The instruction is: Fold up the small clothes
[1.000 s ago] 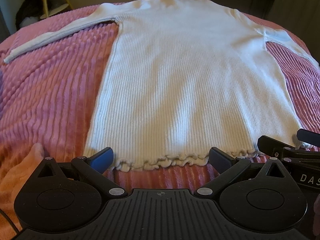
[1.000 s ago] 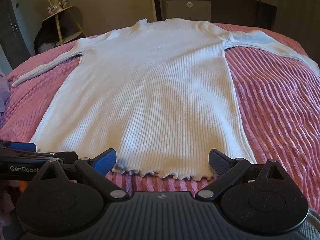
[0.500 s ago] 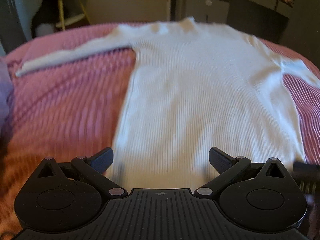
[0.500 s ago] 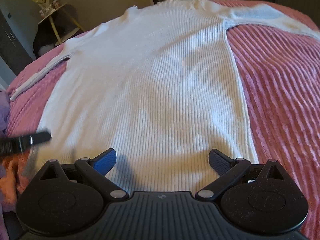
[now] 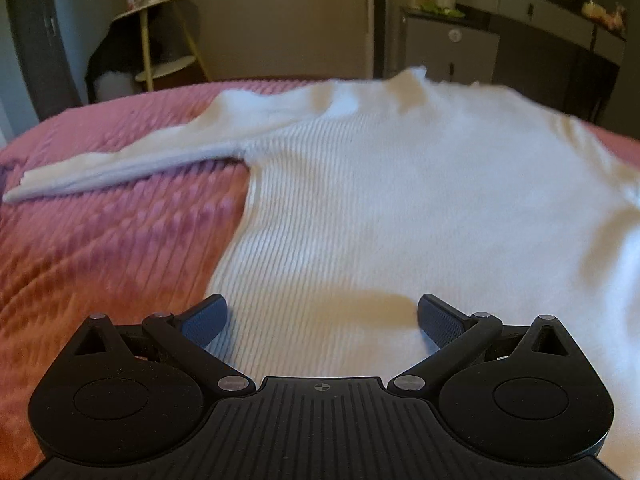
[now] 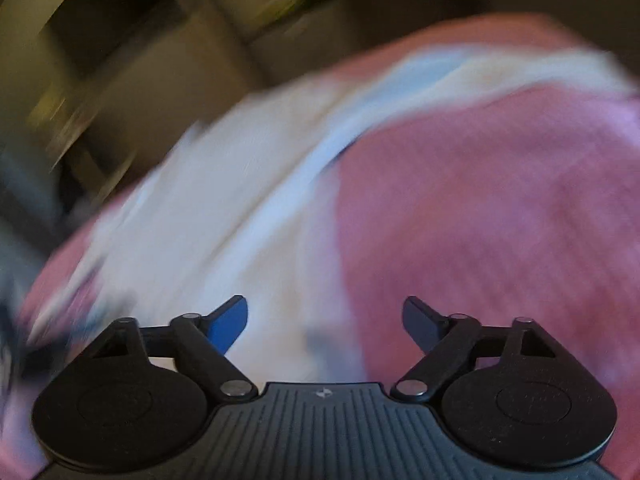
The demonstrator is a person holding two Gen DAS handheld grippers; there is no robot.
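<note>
While white ribbed sweater (image 5: pixel 400 208) lies flat on pink bedspread (image 5: pixel 100 240), left tongs (image 5: pixel 322 320) gape empty above it; right tongs (image 6: pixel 325 320), just narrowing, empty over its edge.

Both wrist views look down, close — sharing the sweater (image 5: pixel 400 208).

Right wrist view motion-smeared; sweater (image 5: pixel 400 208) hem hidden behind left gripper (image 5: pixel 322 318) (right sleeve cut off).

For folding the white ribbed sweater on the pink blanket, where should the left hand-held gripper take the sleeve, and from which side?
Probably at the cuff end of the sleeve, coming from the outer, left side. The white ribbed sweater lies flat on the pink blanket; this sleeve stretches straight out, its thin free tip apart from the body. The left hand-held gripper is open.
</note>
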